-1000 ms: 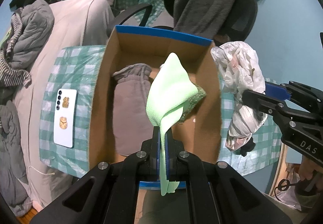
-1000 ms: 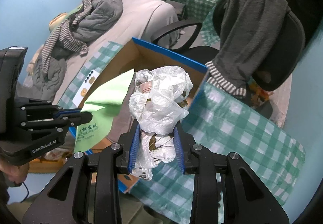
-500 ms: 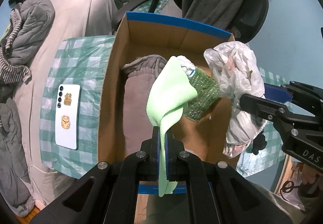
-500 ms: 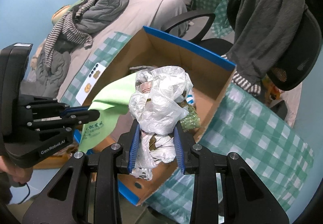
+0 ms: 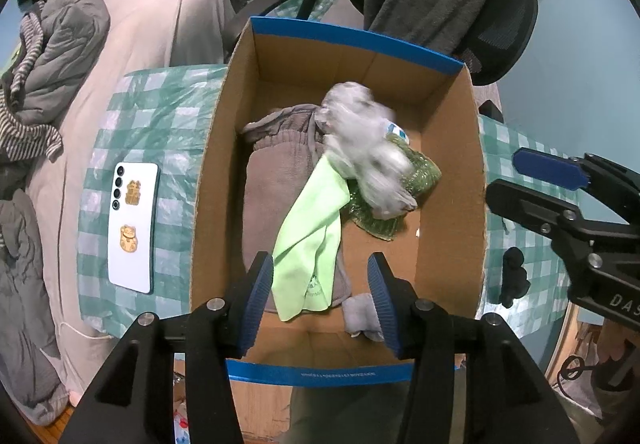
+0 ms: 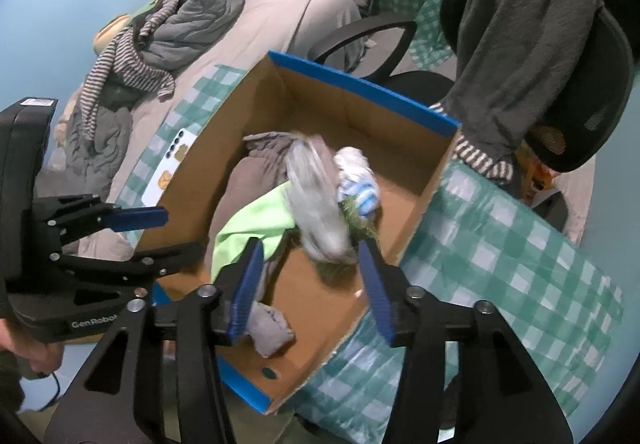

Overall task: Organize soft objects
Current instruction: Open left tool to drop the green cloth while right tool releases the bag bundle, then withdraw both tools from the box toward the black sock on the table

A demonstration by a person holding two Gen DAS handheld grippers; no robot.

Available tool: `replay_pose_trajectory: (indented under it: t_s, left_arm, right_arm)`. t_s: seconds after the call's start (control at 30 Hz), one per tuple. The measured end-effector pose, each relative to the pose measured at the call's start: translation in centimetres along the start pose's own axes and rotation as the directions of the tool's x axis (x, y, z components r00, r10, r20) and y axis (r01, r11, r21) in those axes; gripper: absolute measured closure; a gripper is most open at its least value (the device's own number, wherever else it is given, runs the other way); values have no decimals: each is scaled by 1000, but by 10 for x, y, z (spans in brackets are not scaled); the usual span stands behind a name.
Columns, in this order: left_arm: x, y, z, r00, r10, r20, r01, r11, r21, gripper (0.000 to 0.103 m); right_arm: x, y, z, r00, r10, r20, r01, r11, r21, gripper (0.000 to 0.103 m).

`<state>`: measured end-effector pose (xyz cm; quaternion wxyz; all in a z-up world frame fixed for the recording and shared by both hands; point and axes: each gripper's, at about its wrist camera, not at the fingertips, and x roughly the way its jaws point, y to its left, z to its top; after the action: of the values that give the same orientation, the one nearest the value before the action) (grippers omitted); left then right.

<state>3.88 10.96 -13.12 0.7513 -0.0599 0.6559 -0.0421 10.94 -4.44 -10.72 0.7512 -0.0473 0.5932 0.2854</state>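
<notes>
Soft objects lie together inside the cardboard box (image 5: 224,148), which fills the centre of both views. On the left side of its floor rests a grey garment (image 5: 276,180), and over it a light green cloth (image 5: 312,232) is draped, reaching toward the lower edge of the frame. Above and right of the cloth there is a white plastic bag (image 5: 368,148), blurred, so it cannot be told whether it already rests; it is over a green sparkly item (image 5: 416,180). A small grey piece (image 6: 270,328) lies in the near corner. The left gripper (image 5: 320,296) is at the bottom of the left wrist view with its jaws spread wide, holding nothing. The right gripper (image 6: 310,284) is also spread apart and empty. A white phone (image 5: 132,228) lies on the checked tablecloth (image 5: 168,116) left of the box.
</notes>
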Motion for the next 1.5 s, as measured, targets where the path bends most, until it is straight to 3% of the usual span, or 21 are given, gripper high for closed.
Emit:
replay_pose_trajectory:
  t_s: [0.2, 0.67, 1.27, 1.5]
  left_arm:
    - [-11, -9, 1, 1000, 3, 16, -3, 1000, -2, 47]
    - [-28, -61, -1, 999, -21, 39, 18, 997, 81, 45]
    - [-12, -131, -21, 999, -44, -8, 45, 980, 196, 45]
    - [-3, -157, -30, 998, -62, -29, 67, 969, 238, 39]
  right_arm:
    - [-16, -7, -1, 999, -31, 31, 31, 1000, -4, 40]
    - [-49, -34, -20, 995, -62, 79, 58, 997, 57, 33]
    - [-66, -88, -81, 993, -119, 29, 112, 979, 170, 29]
    - [-65, -114, -111, 992, -125, -9, 124, 966, 226, 29]
